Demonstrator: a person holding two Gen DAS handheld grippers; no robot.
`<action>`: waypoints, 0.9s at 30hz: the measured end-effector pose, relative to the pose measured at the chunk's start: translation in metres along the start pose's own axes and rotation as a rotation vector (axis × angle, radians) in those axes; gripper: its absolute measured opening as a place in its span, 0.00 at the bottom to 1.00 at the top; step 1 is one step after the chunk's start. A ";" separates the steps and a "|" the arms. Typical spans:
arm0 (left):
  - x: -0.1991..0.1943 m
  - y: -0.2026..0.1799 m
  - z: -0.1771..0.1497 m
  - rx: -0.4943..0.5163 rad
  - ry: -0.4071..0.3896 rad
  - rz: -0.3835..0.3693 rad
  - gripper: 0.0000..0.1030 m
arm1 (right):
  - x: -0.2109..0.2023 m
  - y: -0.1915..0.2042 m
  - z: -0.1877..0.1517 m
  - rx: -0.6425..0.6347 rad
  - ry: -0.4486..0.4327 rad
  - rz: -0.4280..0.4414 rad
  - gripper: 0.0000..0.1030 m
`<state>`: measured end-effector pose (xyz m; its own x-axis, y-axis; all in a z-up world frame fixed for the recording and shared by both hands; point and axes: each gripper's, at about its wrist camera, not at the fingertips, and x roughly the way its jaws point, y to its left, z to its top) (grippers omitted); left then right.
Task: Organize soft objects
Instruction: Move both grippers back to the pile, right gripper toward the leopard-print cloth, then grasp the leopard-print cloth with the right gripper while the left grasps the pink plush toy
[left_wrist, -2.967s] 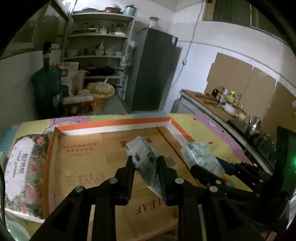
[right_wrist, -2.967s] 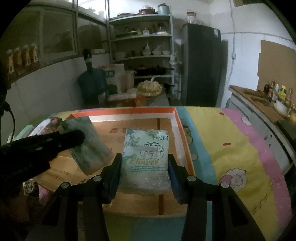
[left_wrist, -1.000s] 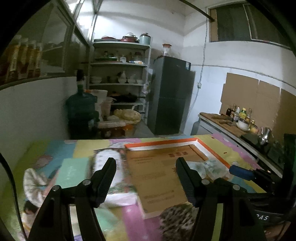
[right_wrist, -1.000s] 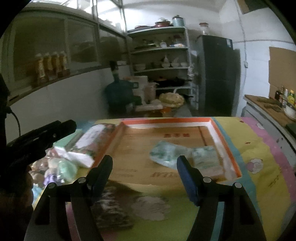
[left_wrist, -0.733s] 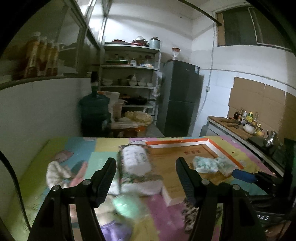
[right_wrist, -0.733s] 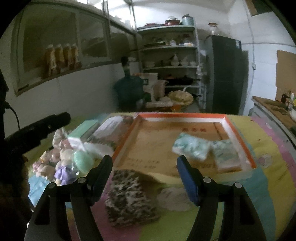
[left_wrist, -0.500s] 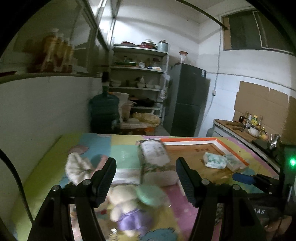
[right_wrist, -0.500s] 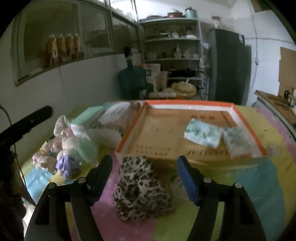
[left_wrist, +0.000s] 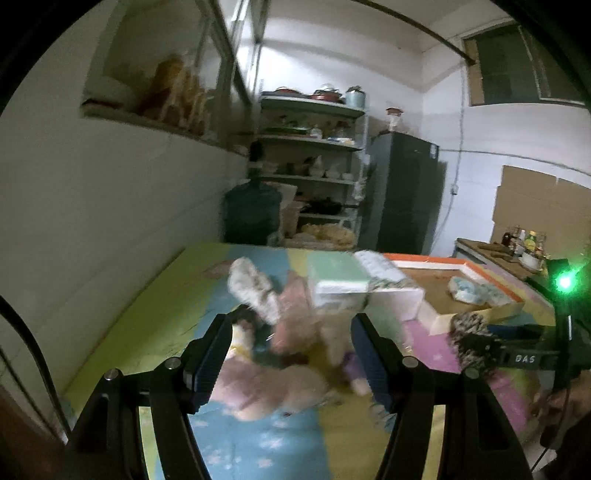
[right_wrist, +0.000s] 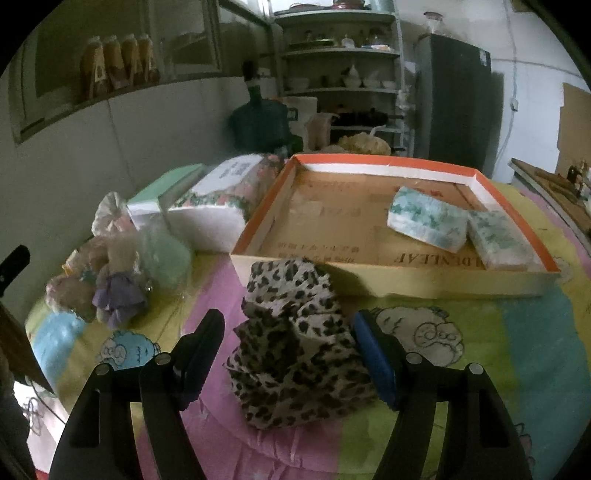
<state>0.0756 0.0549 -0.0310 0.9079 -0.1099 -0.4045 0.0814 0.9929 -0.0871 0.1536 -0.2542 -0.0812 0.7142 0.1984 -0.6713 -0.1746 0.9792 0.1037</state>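
i see both grippers spread, empty: right gripper (right_wrist: 288, 343) straddles the crumpled leopard-print cloth (right_wrist: 295, 347) just before the orange-rimmed cardboard tray (right_wrist: 388, 280); left gripper (left_wrist: 291, 354) now over blurred plush toys (left_wrist: 280, 354), no longer the tray.

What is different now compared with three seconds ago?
Both claws let go of their tissue packs, which now lie in the orange tray. The right claw moved to the leopard cloth, the left claw to the plush toys. The tray stayed.
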 end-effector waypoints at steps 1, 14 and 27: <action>0.002 0.005 -0.001 -0.011 0.010 0.009 0.65 | 0.001 0.001 0.000 -0.005 0.002 -0.006 0.72; 0.031 0.036 -0.026 -0.100 0.123 0.016 0.65 | 0.016 0.003 -0.007 -0.017 0.050 -0.082 0.42; 0.046 0.059 -0.040 -0.217 0.175 -0.042 0.66 | 0.016 0.003 -0.003 0.016 0.047 -0.075 0.21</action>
<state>0.1052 0.1067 -0.0914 0.8190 -0.1763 -0.5460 0.0107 0.9561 -0.2927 0.1624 -0.2485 -0.0935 0.6920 0.1227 -0.7114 -0.1108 0.9918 0.0633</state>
